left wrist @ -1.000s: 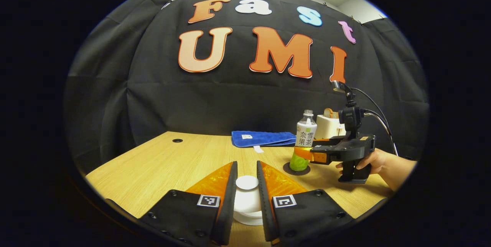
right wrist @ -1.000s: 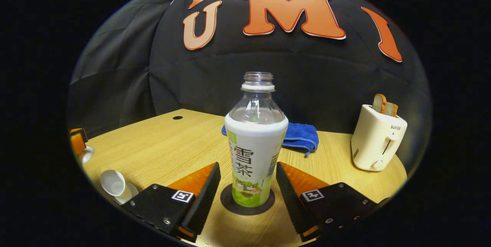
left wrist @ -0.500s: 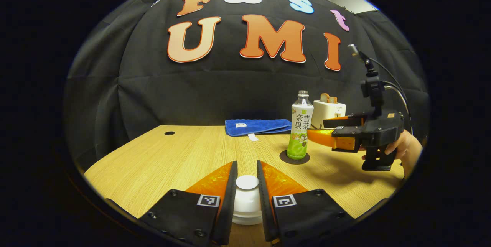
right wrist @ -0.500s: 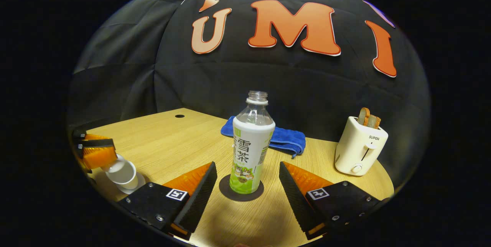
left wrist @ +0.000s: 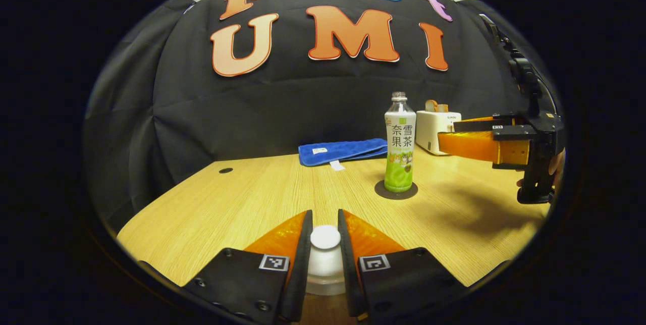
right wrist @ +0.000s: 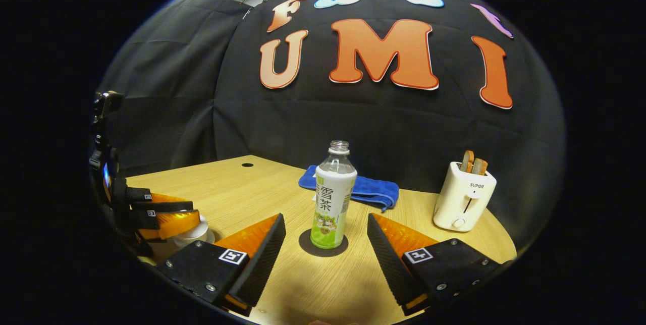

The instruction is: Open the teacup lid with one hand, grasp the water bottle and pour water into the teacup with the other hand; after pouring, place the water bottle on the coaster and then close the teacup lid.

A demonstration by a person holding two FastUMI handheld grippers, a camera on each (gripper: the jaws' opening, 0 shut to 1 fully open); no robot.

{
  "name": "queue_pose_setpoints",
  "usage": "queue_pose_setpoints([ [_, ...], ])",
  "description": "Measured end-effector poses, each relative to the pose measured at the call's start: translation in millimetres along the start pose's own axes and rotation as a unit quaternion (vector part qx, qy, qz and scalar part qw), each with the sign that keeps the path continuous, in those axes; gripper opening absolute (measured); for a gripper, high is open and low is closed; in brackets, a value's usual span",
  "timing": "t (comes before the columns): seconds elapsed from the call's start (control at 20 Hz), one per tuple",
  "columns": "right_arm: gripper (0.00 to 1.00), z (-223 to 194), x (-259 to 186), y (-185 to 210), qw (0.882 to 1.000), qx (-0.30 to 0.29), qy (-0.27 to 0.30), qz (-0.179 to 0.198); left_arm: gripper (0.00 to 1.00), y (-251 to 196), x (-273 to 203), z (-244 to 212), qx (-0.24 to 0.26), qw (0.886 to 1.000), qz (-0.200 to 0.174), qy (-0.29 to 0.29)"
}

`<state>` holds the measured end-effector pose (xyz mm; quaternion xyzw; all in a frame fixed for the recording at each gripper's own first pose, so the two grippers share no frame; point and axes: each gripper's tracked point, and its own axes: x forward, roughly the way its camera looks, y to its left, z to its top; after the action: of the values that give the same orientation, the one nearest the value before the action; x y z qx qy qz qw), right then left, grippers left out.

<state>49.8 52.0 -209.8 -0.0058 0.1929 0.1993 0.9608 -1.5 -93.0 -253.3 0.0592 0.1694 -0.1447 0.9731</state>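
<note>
While the left tool (left wrist: 325,244) clamps the knob of the teacup lid (left wrist: 325,237) between both fingers, the lid appears to sit on the teacup (right wrist: 194,234), so closing looks near done; whether it is fully seated I cannot tell. The right tool (right wrist: 323,244) hangs with its fingers spread and holding nothing, the water bottle (right wrist: 331,195) standing upright on the coaster (right wrist: 323,242) just ahead of it on the worktop (left wrist: 242,199), apparently so the bottle stays stable there.
</note>
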Motion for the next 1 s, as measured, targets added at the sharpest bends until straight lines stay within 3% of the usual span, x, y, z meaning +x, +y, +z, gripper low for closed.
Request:
queue_pose_setpoints([
  [0.25,0.97,1,-10,1,1.0,-0.005,-0.002,0.0,0.38,1,-8,1,0.005,1.0,-0.001,-0.001],
  [0.3,0.97,2,-12,0,1.0,-0.004,-0.003,-0.001,0.34,1,-11,2,0.007,1.0,-0.001,-0.003],
  [0.35,0.97,2,-13,0,1.0,-0.002,-0.003,-0.002,0.39,1,-15,5,0.006,1.0,-0.002,-0.009],
  [0.45,0.97,5,-17,1,1.0,0.001,-0.005,-0.004,0.35,5,-19,9,0.007,1.0,0.004,-0.016],
  [0.7,0.97,27,-37,5,0.999,0.015,-0.04,-0.011,0.75,27,-44,58,-0.025,0.996,0.023,-0.081],
  [0.9,0.97,54,-52,5,0.996,0.025,-0.077,-0.03,0.8,55,-63,100,-0.046,0.991,0.041,-0.119],
  [0.95,0.97,64,-58,4,0.995,0.025,-0.091,-0.038,0.88,66,-69,116,-0.05,0.989,0.05,-0.132],
  [1.0,0.97,73,-64,5,0.994,0.023,-0.101,-0.045,0.88,73,-73,124,-0.05,0.988,0.056,-0.135],
])
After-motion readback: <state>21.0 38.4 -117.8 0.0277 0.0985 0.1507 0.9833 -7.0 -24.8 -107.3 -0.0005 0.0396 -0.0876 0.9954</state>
